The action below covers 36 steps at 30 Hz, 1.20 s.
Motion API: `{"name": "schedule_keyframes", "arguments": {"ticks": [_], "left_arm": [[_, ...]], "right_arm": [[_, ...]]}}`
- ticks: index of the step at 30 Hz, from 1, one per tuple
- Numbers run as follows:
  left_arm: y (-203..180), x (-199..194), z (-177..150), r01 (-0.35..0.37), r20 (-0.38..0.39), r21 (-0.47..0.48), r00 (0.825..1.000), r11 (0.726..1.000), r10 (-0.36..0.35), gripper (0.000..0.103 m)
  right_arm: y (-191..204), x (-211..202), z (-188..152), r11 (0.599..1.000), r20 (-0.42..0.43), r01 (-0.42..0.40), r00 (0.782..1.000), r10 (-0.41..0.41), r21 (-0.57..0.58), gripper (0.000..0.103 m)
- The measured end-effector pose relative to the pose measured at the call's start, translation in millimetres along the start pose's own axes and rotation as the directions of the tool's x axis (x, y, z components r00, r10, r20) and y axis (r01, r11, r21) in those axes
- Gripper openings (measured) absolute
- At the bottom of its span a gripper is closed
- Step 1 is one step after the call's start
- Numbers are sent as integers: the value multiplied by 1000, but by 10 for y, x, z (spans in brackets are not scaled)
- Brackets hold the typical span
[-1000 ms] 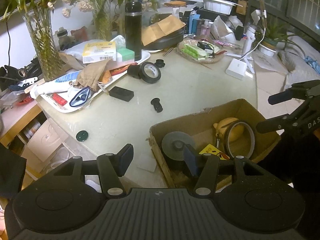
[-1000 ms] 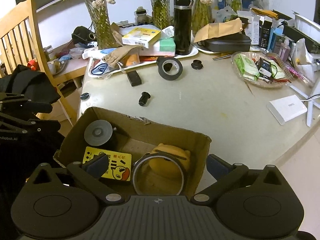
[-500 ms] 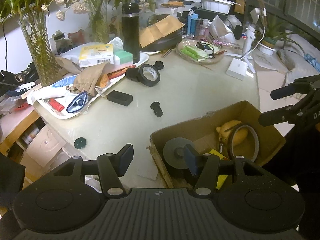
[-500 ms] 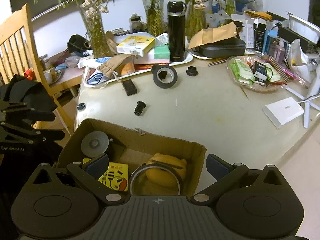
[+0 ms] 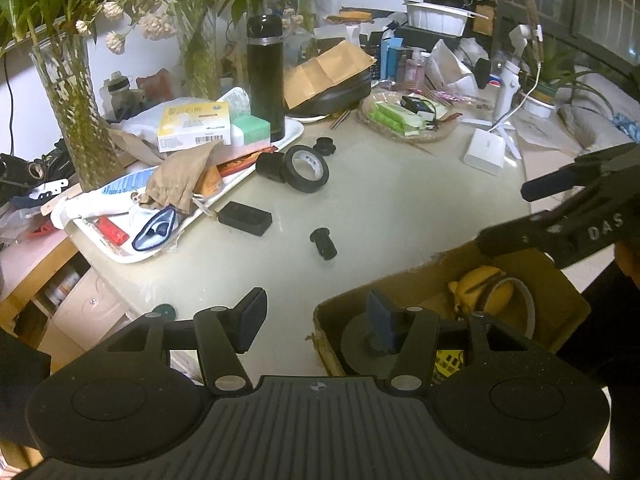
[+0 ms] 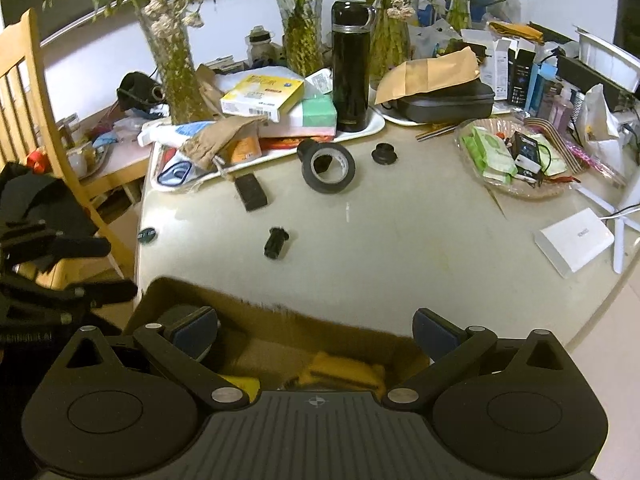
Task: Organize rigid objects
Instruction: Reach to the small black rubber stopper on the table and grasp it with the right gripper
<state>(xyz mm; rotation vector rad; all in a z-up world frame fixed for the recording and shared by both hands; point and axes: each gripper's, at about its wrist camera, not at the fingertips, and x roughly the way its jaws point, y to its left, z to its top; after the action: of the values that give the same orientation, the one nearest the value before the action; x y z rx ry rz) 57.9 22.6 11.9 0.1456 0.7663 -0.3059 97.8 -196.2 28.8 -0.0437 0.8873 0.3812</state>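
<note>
While both black two-finger grippers hang over the near edge of the pale round table, neither has anything between its fingers: the left gripper has its pads apart with only bare tabletop and a box corner behind the gap, and the right gripper stands spread wider above the open brown cardboard box. Inside that box lie a grey disc-shaped part, a yellow rounded object ringed by a thin hoop, and a yellow printed card (mostly hidden by the left gripper's fingers). Out on the table, well apart from the box, sit a small black flanged cylinder on its side, a flat black rectangular block, a roll of black tape propped on edge against a short black cylinder, and a black round knob. A small dark round cap lies near the table's left rim. Behind them a white tray holds a tall black flask, boxes and paper bags.
</note>
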Motion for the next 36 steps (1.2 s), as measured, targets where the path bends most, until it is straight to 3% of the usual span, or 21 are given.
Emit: {"name": "schedule_keyframes", "arguments": {"ticks": [7, 14, 18, 26, 32, 36], "left_arm": [[28, 70, 102, 0, 11, 17, 1000, 1000, 0, 55], [16, 29, 178, -16, 28, 44, 999, 999, 15, 55], [4, -38, 181, -54, 62, 76, 997, 996, 49, 55], [117, -15, 159, -67, 61, 39, 996, 997, 64, 55], [155, 16, 124, -78, 66, 51, 995, 996, 75, 55], [212, 41, 106, -73, 63, 29, 995, 997, 71, 55]], "right_arm": [[72, 186, 182, 993, 0, 102, 995, -102, -62, 103], [1, 265, 371, 995, -30, 93, 995, -94, -42, 103], [-21, 350, 436, 999, -72, 35, 997, -36, -21, 103], [54, 564, 468, 996, -107, -91, 990, 93, 22, 103], [119, 767, 503, 994, -115, -104, 988, 105, 20, 102], [203, 931, 529, 995, -131, -99, 987, 97, -4, 91]]}}
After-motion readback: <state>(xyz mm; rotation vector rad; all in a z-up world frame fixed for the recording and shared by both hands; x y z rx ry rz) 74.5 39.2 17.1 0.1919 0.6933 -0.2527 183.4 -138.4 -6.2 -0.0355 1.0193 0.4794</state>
